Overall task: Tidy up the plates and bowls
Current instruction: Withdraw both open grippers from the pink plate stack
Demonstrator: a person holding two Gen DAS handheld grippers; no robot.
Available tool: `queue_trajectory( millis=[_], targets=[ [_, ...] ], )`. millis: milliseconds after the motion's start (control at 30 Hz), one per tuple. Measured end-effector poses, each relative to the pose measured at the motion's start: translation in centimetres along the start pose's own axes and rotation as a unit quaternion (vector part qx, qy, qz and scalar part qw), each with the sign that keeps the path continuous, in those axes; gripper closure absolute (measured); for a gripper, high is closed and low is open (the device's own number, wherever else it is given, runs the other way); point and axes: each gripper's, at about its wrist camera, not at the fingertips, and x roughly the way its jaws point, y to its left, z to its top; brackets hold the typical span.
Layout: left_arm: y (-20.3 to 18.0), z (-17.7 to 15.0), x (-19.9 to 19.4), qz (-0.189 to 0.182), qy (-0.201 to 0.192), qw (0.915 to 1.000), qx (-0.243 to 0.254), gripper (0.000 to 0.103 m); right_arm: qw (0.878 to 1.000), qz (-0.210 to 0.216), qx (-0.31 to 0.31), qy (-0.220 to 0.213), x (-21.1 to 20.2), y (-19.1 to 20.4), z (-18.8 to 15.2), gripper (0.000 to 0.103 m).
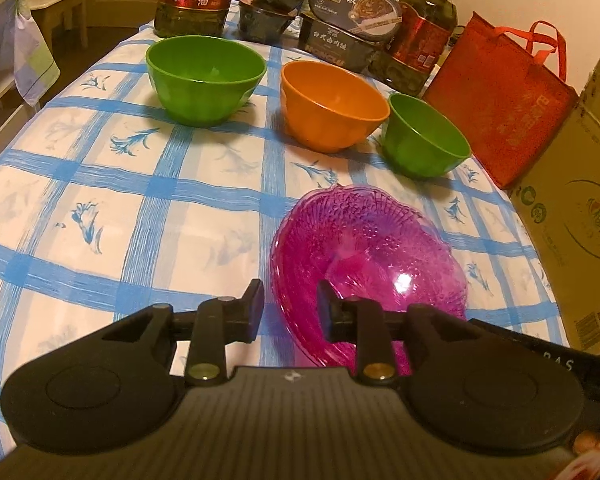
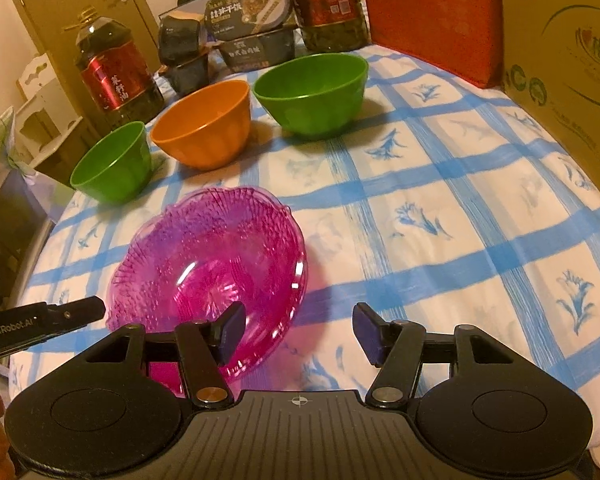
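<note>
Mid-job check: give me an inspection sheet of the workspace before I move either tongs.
Surface: checked cloth, covering the table.
Job's things: pink dish nearest; big green bowl, orange bowl, small green bowl upright in a row, unstacked.
Clutter: oil bottles, food boxes, red bag, carton.
Grippers: left tongs open astride the dish rim; right tongs open, beside it.
Cables: nothing seen.
Surroundings: door.

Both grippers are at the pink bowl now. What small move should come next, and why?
Probably close the left gripper on the near rim of the pink bowl. Its open jaws straddle that rim, one finger outside and one inside. The right gripper is open too, with only its left finger over the bowl.
</note>
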Motion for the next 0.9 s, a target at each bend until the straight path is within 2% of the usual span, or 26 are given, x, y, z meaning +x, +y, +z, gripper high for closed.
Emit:
queue_trajectory(
  millis=[100, 333, 900],
  targets=[
    [-0.2, -0.4, -0.5, -0.004, 0.001, 1.0000, 0.000, 0.078, 1.000, -0.003, -0.002, 0.002, -0.4, 0.1, -0.3, 0.044],
    [-0.4, -1.2, -1.8, -0.011, -0.003, 0.9999, -0.001, 0.069, 1.000, -0.002, 0.002, 0.000, -1.6, 0.2, -1.2, 0.044],
    [-1.3, -1.5, -3.2, -0.021, -0.009, 0.9997, 0.006, 0.064, 1.000, -0.007, 0.015, -0.003, -3.5, -0.2, -2.3, 0.044]
  ],
)
